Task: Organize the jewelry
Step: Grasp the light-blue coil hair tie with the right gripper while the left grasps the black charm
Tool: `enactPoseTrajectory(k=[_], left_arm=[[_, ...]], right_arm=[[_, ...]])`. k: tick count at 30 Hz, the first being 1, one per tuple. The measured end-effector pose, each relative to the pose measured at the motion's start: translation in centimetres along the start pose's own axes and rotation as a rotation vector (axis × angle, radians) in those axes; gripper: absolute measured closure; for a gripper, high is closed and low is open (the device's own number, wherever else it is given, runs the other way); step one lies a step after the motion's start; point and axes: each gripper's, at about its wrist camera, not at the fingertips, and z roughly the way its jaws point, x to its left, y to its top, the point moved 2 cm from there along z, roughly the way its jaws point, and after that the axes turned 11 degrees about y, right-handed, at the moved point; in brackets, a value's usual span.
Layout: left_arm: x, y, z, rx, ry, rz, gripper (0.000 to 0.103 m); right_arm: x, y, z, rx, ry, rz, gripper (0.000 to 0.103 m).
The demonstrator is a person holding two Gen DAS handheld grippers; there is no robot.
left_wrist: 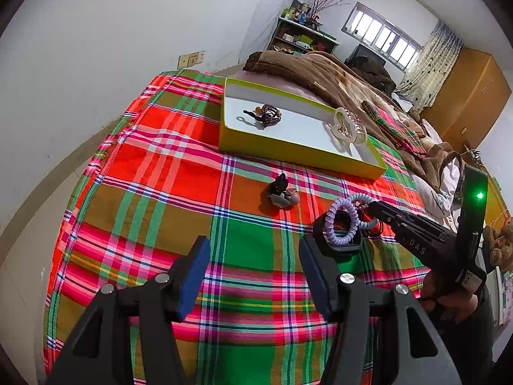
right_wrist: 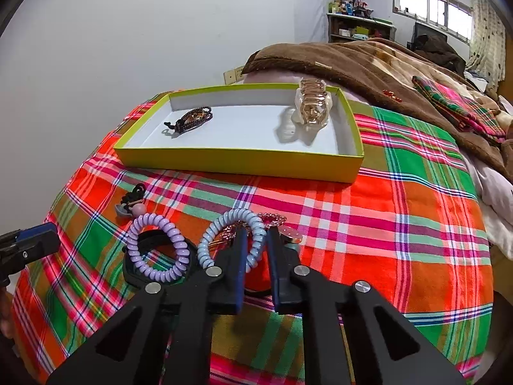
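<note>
My right gripper (right_wrist: 257, 235) is shut on the right side of a pale blue spiral hair tie (right_wrist: 218, 227) lying on the plaid cloth. A lilac spiral tie (right_wrist: 157, 247) rests beside it on a black band (right_wrist: 134, 269), and a pink rhinestone piece (right_wrist: 272, 219) shows behind the fingers. My left gripper (left_wrist: 253, 247) hovers open over bare cloth with nothing between its pads, left of the lilac tie (left_wrist: 340, 224). A dark cord charm (left_wrist: 282, 192) lies ahead of it. The lime-green tray (right_wrist: 240, 160) holds a dark beaded bracelet (right_wrist: 192, 118) and a clear hair claw (right_wrist: 312, 106).
The plaid cloth (left_wrist: 179, 166) covers a bed against a white wall on the left. A brown blanket (right_wrist: 368, 61) is heaped behind the tray, with a folded plaid cloth (right_wrist: 461, 109) on it. A shelf and a window stand far back.
</note>
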Motion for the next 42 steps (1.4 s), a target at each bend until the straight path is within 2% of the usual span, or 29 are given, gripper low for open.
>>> enactPoseTrajectory(k=[9, 19, 27, 42], left_arm=[[-0.3, 0.2, 0.0, 0.001, 0.009, 0.005, 0.043], [-1.1, 0.6, 0.8, 0.011, 0.014, 0.013, 0.043], [-2.7, 1.8, 2.1, 0.023, 0.006, 0.050, 0.043], [-4.7, 3.5, 6.3, 0.058, 0.095, 0.107, 0.043]], right_arm=[[-0.2, 0.3, -1.7, -0.068, -0.003, 0.019, 0.093], [-1.1, 0.7, -5.6, -0.181, 0.026, 0.068, 0.093], [-2.9, 0.3, -7.3, -0.220, 0.061, 0.132, 0.093], [-4.7, -1.9, -10.5, -0.271, 0.023, 0.177, 0.093]])
